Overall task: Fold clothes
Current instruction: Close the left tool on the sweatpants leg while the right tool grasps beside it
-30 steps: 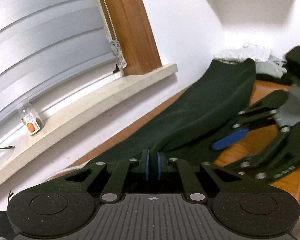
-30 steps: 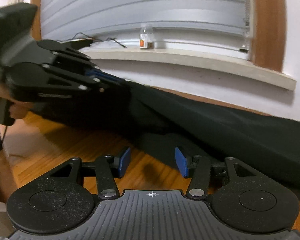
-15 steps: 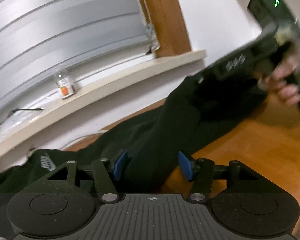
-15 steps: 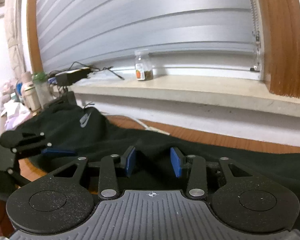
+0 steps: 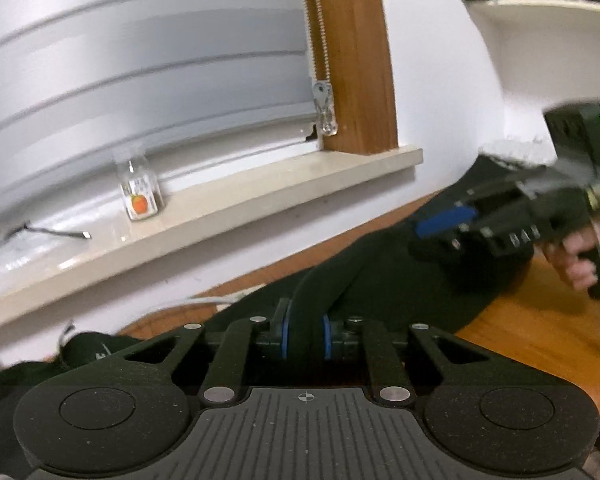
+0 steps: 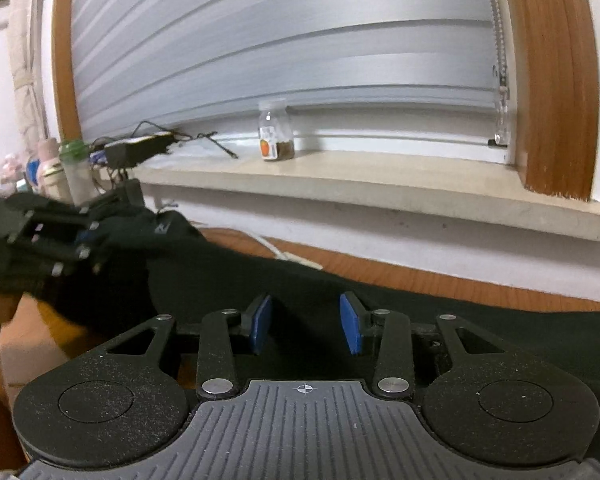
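A long black garment (image 5: 384, 276) lies stretched along the wooden table (image 5: 540, 340) under the window sill. My left gripper (image 5: 305, 334) is shut on a raised fold of this cloth between its blue pads. My right gripper (image 6: 306, 326) is open, its blue pads apart just over the black cloth (image 6: 380, 308), holding nothing. The right gripper also shows at the right of the left wrist view (image 5: 496, 224), above the garment. The left gripper shows blurred at the left of the right wrist view (image 6: 56, 240), next to a logo on the garment (image 6: 162, 228).
A small glass jar with an orange label (image 6: 276, 136) stands on the stone sill (image 6: 380, 184). Cables and a black device (image 6: 140, 148) lie at the sill's left end, with bottles (image 6: 60, 168) beside them. A white cable (image 6: 288, 254) runs behind the garment. White cloth (image 5: 516, 150) is piled at the far right.
My left gripper was shut a second ago, opened, and has shut again on a fold of the garment. My right gripper moved from the table edge over the cloth and stays open.
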{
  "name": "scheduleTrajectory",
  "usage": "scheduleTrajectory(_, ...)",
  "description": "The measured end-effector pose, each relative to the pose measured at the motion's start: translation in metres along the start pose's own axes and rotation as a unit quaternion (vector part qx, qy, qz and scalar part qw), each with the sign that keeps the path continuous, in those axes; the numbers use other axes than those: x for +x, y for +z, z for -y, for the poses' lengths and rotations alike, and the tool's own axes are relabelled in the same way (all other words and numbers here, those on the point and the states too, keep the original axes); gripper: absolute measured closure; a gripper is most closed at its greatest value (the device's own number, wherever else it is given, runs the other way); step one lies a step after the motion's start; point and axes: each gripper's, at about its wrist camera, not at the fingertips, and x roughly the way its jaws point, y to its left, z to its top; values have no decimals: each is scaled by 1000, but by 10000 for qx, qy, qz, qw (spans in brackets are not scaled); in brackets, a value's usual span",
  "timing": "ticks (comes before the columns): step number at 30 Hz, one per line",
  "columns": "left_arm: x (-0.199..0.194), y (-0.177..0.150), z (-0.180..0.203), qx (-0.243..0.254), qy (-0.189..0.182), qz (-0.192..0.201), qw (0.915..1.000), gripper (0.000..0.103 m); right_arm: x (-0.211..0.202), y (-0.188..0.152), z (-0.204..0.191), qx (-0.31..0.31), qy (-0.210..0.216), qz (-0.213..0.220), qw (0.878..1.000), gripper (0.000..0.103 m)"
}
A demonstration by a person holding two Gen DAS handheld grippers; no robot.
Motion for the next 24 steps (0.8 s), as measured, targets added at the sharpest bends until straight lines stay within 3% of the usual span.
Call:
scheduleTrajectory(7,5,0,-13,-269,-202,-64,9994,86,-5,-31,-6,-567,36,-549,9969,61)
scheduleTrajectory(11,5,0,-13,-299,-234,-61,9993,86,11,-36,-10,-687,88,-671,9953,53)
scheduleTrajectory(15,0,-4,-9,-226,-252,-97,9994,86,27,-27,-26,-845,571,-544,9933,53)
scheduleTrajectory(19,-14,-14,-1,-26,154,-4,9999,60,27,-10,-35,-750,937,-102,9927,60)
scheduleTrajectory(24,-42,-29,13,7,957,454,9944,51,23,4,-34,-334,1276,148,9911,82)
